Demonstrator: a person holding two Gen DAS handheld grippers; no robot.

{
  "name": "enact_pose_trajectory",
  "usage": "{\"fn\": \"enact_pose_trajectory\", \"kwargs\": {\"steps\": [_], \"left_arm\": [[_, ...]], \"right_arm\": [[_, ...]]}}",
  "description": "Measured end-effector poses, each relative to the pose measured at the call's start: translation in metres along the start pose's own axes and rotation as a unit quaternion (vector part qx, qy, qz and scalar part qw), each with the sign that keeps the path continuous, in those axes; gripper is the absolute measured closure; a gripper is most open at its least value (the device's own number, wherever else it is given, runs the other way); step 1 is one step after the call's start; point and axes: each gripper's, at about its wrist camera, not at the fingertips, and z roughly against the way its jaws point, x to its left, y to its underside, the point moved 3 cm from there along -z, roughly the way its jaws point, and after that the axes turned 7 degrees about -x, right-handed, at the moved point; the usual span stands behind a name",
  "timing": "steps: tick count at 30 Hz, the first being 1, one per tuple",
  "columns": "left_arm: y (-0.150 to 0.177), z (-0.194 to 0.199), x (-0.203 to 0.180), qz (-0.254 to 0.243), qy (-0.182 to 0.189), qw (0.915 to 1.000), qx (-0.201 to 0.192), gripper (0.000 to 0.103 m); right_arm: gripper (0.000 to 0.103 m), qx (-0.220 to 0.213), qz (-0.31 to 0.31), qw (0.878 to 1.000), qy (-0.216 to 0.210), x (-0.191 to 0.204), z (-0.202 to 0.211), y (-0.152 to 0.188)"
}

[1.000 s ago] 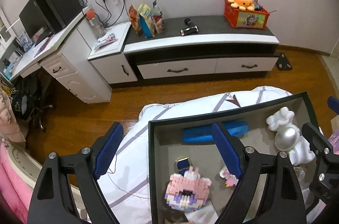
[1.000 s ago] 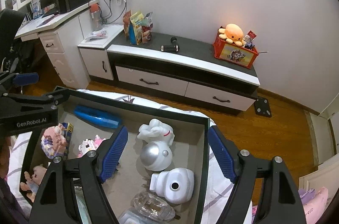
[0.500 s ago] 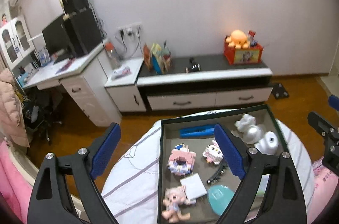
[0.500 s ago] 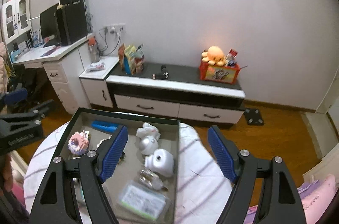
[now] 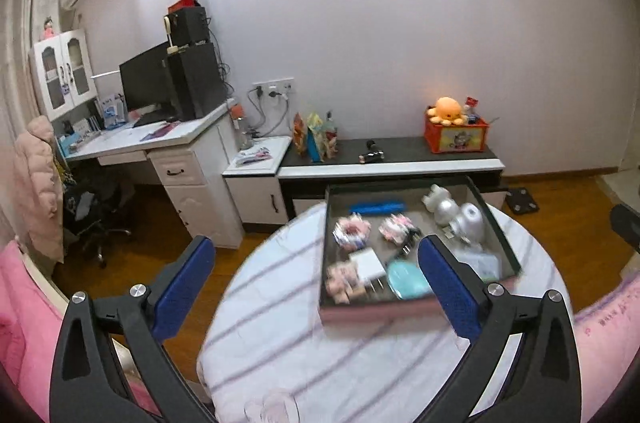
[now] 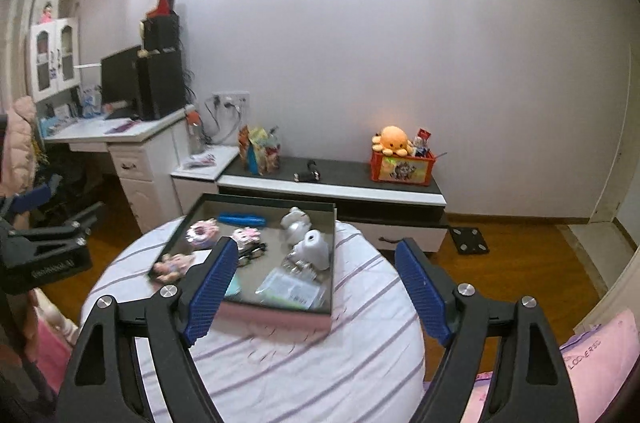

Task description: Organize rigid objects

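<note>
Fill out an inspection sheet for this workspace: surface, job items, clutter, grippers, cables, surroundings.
Surface: round table under a white striped cloth.
Job's things: shallow tray on the cloth, holding a blue tube, white figurines, pink block toys, a clear packet.
Clutter: nothing seen on the cloth outside the tray.
Grippers: left gripper and right gripper both empty, jaws opening, clear of the tray.
Cables: plugs and cords at the wall socket.
Surroundings: desk with monitor, low cabinet, orange plush.
</note>
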Motion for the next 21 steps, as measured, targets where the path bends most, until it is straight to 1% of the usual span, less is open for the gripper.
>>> {"fn": "enact_pose_trajectory", "kwargs": {"steps": [3,7,10,15,18,21], "left_arm": [[0.017,0.025,-0.004,-0.002,0.019,0.9998,-0.001,0.0],[0.039,0.048,-0.01,0.008,0.02,0.9998,0.001,0.0],[0.053,0.06,-0.015,0.011,0.043,0.999,0.006,0.0],[0.073,0.076,-0.022,0.006,0.032,0.9994,0.01,0.0],[0.076,0.082,-0.023,0.006,0.031,0.9995,0.008,0.0],[0.076,0.086,-0.025,0.005,0.037,0.9993,0.004,0.0]], "right_arm": [[0.02,-0.012,0.006,1.0,-0.003,0.009,0.027,0.013],[0.02,-0.021,0.007,1.0,-0.01,0.019,0.054,0.032],[0.019,-0.017,-0.001,1.0,-0.022,0.023,0.067,0.048],[0.019,-0.009,0.01,1.0,-0.024,0.035,0.078,0.072],[0.019,0.003,0.003,1.0,-0.03,0.037,0.077,0.081],[0.019,0.004,-0.005,1.0,-0.023,0.036,0.081,0.085]]}}
